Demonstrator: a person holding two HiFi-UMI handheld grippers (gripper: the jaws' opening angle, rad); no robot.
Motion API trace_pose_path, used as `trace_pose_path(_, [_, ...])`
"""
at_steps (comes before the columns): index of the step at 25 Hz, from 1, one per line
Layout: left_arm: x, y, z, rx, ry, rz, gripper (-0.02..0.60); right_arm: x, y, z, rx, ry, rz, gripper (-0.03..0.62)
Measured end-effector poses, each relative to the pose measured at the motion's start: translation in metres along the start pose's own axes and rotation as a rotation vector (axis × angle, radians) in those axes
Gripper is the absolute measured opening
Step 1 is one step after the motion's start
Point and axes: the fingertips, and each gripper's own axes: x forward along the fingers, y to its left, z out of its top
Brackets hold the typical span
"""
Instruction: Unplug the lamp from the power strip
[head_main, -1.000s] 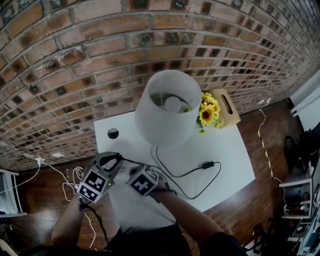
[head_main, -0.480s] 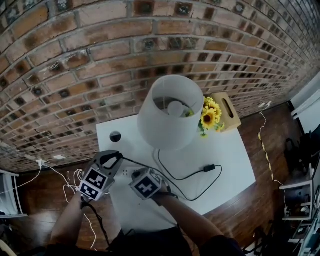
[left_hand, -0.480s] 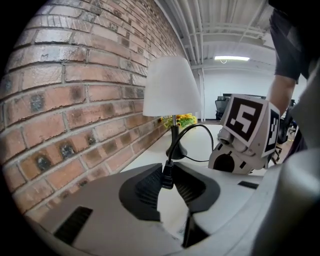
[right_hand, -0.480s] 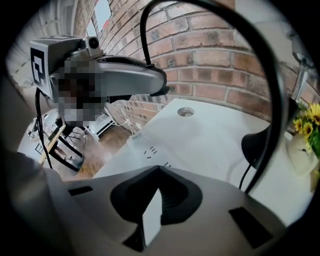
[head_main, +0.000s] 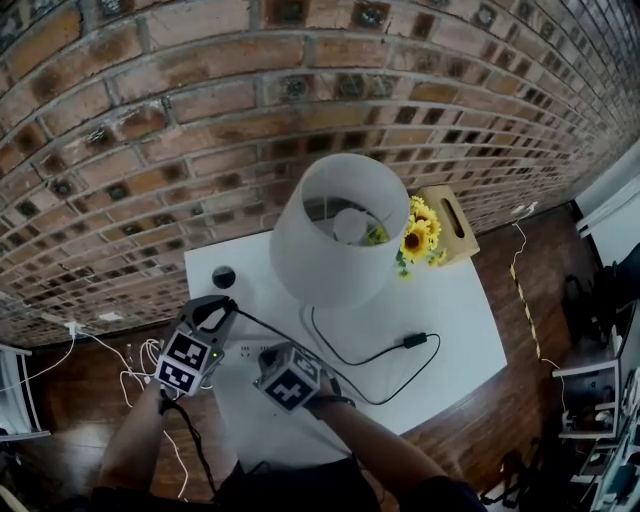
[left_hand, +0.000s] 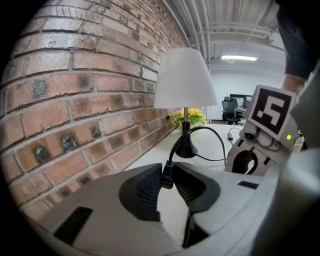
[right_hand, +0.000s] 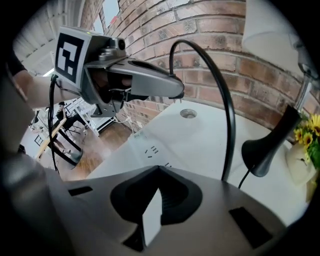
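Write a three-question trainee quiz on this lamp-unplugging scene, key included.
1. Multiple choice: the left gripper is shut on: A) a cup, B) the black plug, C) a pen.
2. True or false: the lamp stands on the floor.
3. Fill in: the yellow things beside the lamp are ____.

Key: 1 B. 2 false; it stands on the white table. 3 sunflowers.
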Motion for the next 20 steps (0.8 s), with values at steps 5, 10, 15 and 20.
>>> trace_pose_path(5, [0.018,0.017,-0.013,-0.099,-0.009,0.01,0.094,-0.001,-0.001,0.0,0.049,0.001,0.021,-0.005])
trace_pose_path(10, [0.038,0.039,-0.027,-0.132,0.02,0.052,0.095,0.0,0.0,-0.002,0.027,0.03,0.015,-0.004])
trace_pose_path(15, [0.058,0.052,-0.037,-0.124,0.037,0.059,0.095,0.0,-0.001,-0.002,0.052,0.035,0.028,-0.003])
trace_pose_path(20, [0.071,0.061,-0.044,-0.124,0.066,0.06,0.095,0.0,0.0,-0.002,0.063,0.041,0.052,-0.003])
